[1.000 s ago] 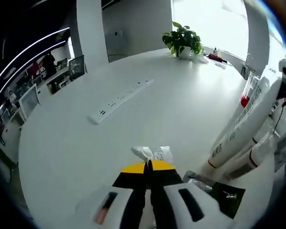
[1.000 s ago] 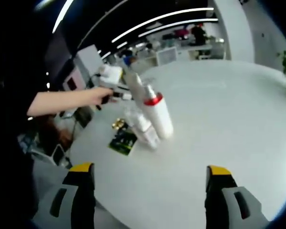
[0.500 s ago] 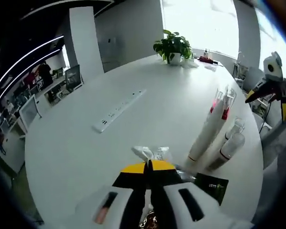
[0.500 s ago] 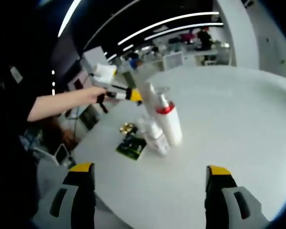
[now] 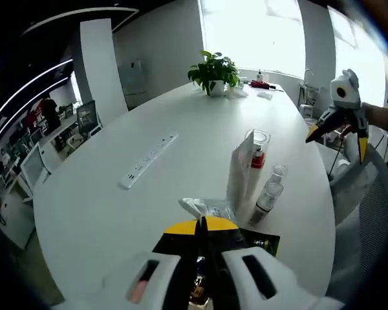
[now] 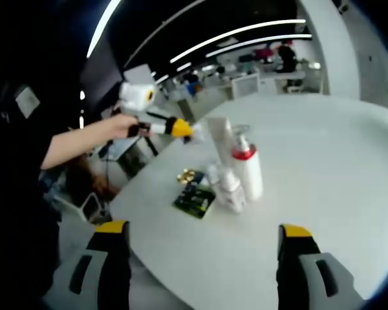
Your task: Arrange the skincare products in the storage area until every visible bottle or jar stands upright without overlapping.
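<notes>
Left hand-held gripper (image 5: 202,227) has its yellow-tipped jaws pressed together on a small clear crinkly packet (image 5: 207,208), held up above the white tabletop (image 5: 103,194). In the right gripper view that same gripper (image 6: 181,128) hangs in the air just left of the bottles, gripped by a hand (image 6: 119,124).

The skincare cluster stands near the tabletop's edge: a tall white tube (image 5: 240,174) upright, a pump bottle with a red collar (image 5: 257,155) touching it, and two small clear-capped bottles (image 5: 266,200) just beside them, all upright. A dark green packet (image 5: 262,244) lies flat close to the cluster, with a small gold item (image 6: 189,175) next to it; what that is, I cannot tell.

Right hand-held gripper (image 6: 204,242) has its jaws spread wide, nothing between them, well short of the bottles. In the left gripper view it (image 5: 336,126) hovers off the tabletop's far side.

Further back, a white power strip (image 5: 147,161) lies on the tabletop and a potted plant (image 5: 213,70) sits at the far end.
</notes>
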{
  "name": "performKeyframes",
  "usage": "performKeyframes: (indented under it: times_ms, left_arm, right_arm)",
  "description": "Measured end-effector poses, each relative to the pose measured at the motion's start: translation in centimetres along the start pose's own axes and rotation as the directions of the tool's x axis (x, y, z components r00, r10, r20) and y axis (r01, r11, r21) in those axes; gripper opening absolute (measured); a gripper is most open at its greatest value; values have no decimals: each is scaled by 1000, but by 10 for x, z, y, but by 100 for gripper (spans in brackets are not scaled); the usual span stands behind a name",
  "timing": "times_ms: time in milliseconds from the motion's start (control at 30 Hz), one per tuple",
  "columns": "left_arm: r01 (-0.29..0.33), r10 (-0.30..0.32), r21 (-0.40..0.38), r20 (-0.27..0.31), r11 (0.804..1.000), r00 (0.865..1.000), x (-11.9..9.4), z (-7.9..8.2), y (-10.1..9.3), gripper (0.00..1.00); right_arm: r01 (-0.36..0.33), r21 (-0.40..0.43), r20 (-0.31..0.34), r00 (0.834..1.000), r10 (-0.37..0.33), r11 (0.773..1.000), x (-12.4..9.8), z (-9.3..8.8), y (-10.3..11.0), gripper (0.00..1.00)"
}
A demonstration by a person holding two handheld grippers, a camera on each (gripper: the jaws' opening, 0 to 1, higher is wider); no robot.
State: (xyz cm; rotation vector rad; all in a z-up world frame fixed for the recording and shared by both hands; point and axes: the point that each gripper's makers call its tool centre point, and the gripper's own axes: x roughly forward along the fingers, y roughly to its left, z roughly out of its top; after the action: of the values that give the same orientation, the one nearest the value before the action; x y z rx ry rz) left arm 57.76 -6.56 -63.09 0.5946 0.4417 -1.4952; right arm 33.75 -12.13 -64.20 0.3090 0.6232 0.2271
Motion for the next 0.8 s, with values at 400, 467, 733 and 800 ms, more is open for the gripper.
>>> performKeyframes:
  times_ms: [400, 467, 733, 800]
  left_arm:
    - [104, -106, 37, 57, 994, 993, -35, 25, -43, 3]
    - [124, -127, 54, 72, 991, 989, -42, 31, -51, 3]
    - [178, -190, 121, 100, 977, 977, -67, 50, -81, 3]
    - [189, -205, 141, 111, 972, 972, -72, 56, -89, 3]
  right_arm:
    - [-51, -48, 13, 999, 52, 998, 3, 12, 27, 92]
    - [-70, -56, 15, 997, 71, 996, 4, 14, 35, 91]
    - [-128, -72, 2, 992, 129, 989, 1, 13, 55, 81]
    - [-143, -82, 4, 990, 144, 986, -1, 15, 61, 79]
